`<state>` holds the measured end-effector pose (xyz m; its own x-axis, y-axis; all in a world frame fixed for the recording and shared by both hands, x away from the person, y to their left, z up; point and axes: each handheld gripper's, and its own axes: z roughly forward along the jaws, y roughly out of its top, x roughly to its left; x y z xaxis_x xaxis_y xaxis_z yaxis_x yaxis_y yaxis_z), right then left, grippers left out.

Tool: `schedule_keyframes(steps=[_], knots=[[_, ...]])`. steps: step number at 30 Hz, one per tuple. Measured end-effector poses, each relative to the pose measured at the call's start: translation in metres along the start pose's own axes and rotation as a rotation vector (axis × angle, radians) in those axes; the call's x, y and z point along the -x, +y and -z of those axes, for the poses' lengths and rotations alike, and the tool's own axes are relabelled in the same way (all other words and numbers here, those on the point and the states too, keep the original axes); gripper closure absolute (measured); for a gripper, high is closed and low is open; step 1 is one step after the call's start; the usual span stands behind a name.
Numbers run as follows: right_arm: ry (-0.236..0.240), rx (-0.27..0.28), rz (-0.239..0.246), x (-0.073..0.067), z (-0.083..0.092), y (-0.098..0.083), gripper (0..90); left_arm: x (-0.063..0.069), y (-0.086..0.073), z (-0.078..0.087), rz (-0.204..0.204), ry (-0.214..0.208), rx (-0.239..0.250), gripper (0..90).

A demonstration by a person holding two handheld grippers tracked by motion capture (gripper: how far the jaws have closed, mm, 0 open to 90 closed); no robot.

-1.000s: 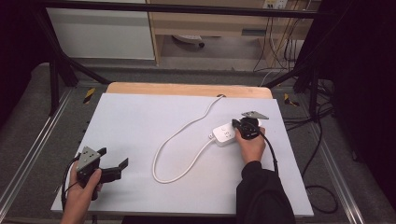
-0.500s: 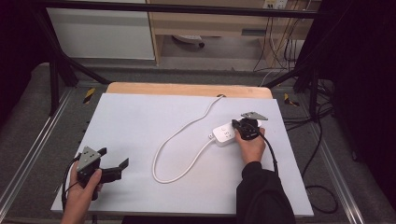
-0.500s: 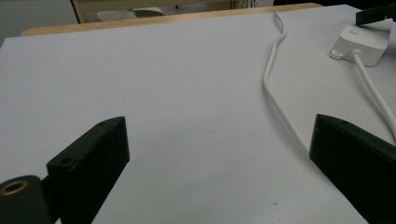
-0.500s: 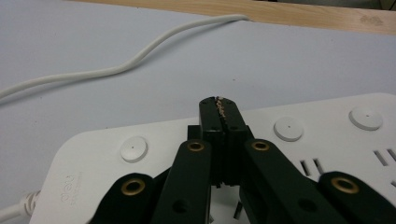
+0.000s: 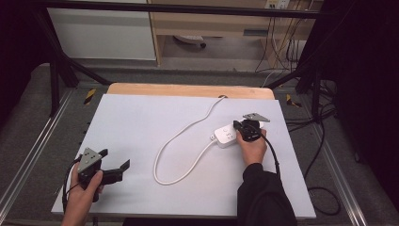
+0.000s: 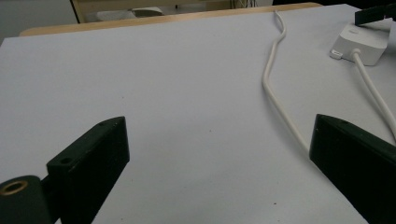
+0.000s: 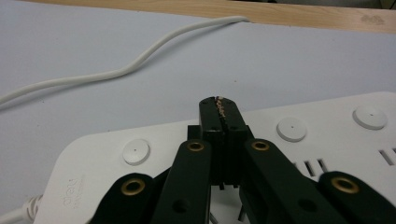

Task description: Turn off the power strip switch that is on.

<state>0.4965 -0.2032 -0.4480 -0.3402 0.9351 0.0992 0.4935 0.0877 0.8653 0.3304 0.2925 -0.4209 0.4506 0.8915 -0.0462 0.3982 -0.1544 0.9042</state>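
White power strip (image 5: 227, 135) lies right of centre on the grey table (image 5: 141, 122), barely shifted over the past second; the right gripper (image 5: 244, 128), jaws pressed together, stays poised over it, suggesting a button press, while the left gripper (image 5: 117, 172) waits agape near the front-left corner.

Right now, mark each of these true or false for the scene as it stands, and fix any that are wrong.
1. The left hand-held gripper is open. True.
2. The right hand-held gripper is wide open. False: its jaws are pressed together above the white power strip.
3. The white cord loops across the table. True.
4. The power strip lies near the left hand-held gripper. False: it lies by the right one.
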Motion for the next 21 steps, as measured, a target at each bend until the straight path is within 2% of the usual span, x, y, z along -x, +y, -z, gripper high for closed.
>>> schedule_keyframes(steps=[5, 8, 21], knots=[[-0.009, 0.002, 0.006, -0.0014, -0.0002, -0.0002, 90.0, 0.0003, 0.0001, -0.0001, -0.002, -0.002, -0.001, 4.8], [-0.027, -0.003, 0.038, -0.0045, -0.0002, 0.0002, 90.0, 0.0003, 0.0, 0.0, -0.002, -0.002, -0.001, 4.8], [-0.034, 0.002, 0.042, -0.0061, 0.0004, -0.0013, 90.0, 0.0, -0.0002, -0.0002, -0.002, 0.0, -0.002, 4.8]])
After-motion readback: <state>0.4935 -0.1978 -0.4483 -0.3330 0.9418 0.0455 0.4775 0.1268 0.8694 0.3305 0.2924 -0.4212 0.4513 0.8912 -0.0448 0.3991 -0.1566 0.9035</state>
